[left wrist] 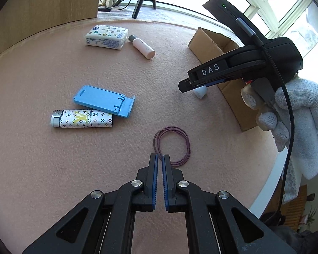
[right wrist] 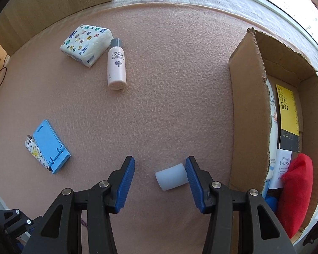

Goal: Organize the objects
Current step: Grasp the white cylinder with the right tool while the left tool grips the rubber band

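My left gripper (left wrist: 160, 157) is shut on the near-left edge of a purple hair tie (left wrist: 181, 136), which lies as a loop on the pink mat. My right gripper (right wrist: 160, 162) is open and held low over the mat. A small white cylinder (right wrist: 171, 176) lies on its side between the right gripper's fingers, close to the right finger (right wrist: 193, 175). In the left wrist view a gloved hand (left wrist: 301, 114) holds the right gripper. An open cardboard box (right wrist: 249, 105) stands just right of the right gripper.
Inside the box are a red pouch (right wrist: 296, 190), a yellow-and-black card (right wrist: 289, 114) and a white tube. A tissue pack (right wrist: 85, 44) and a pink bottle (right wrist: 116, 67) lie far left. A blue phone stand (right wrist: 49, 146) rests over a patterned lighter (left wrist: 82, 119). Wooden panel at back left.
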